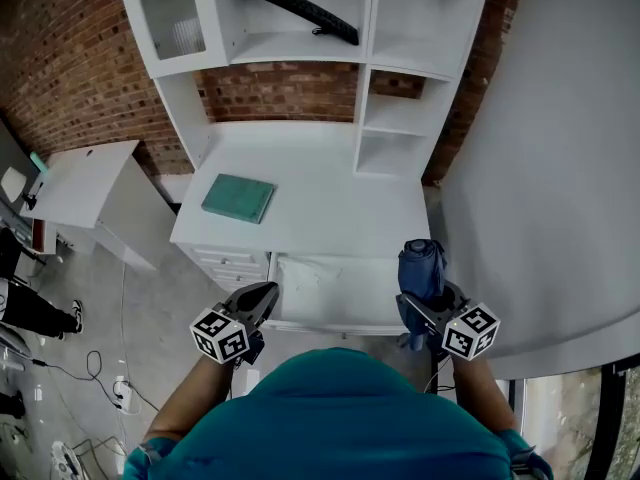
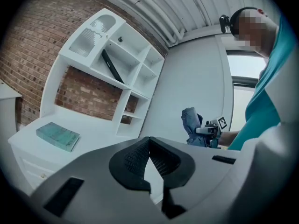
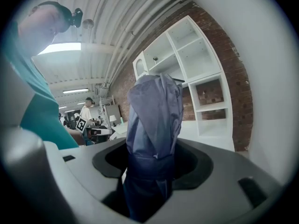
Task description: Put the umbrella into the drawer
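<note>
Blue folded umbrella [image 1: 421, 266], clamped upright in the right gripper [image 1: 420, 308], hangs just right of the open drawer [image 1: 340, 283] below the tabletop [image 1: 320, 203]. The left gripper [image 1: 262, 300], jaws together and empty, sits at the drawer's left.

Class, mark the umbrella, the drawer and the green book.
umbrella [image 3: 154, 120], right gripper view, on its folded blue fabric.
drawer [image 1: 335, 283], head view, on its bare white inside.
green book [image 1: 239, 197], head view, on the cover's middle.

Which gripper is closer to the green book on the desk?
Left. The left gripper is in front of the desk, almost in line with the book; the right gripper, clamping the umbrella, is further off to the right.
</note>
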A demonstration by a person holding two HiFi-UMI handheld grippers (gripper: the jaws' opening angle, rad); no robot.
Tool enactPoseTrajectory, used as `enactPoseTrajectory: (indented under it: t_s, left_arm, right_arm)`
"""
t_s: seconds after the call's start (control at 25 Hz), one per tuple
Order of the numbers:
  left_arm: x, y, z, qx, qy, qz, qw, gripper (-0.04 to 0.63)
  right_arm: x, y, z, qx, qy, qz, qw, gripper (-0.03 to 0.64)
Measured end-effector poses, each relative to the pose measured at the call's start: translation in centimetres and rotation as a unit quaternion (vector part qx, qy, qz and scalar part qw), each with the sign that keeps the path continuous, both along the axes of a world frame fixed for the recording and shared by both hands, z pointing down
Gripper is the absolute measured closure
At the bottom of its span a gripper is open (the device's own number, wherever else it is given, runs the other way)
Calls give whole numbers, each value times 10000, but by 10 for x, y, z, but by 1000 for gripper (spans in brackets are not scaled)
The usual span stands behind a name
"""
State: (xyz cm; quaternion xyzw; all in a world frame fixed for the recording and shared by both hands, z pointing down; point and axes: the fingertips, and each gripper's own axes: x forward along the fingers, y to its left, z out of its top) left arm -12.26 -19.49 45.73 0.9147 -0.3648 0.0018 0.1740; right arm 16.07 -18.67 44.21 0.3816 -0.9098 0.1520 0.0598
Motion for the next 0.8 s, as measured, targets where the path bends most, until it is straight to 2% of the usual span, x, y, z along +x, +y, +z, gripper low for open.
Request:
enactPoseTrajectory:
  t_s: [0.2,0.36,0.6,0.8]
  left_arm:
    - [40,-25,2,-227,128,-470,9986,586]
    - [59,-36,7,-297,33,-568,9979,586]
    - [46,-56,25,-395,-95,-533,9978,586]
    - [34,-74,40,-465,-171,-305,9983,586]
  right_arm:
    - [28,-43,10,-76,187,-641,9977,356]
    - [34,-66,27,-188,342,-955,9947,356]
    - [16,-92,39,-159,930,-1192,9884,356]
    - [-8,-110,58,-390,1416,-1247,9813,356]
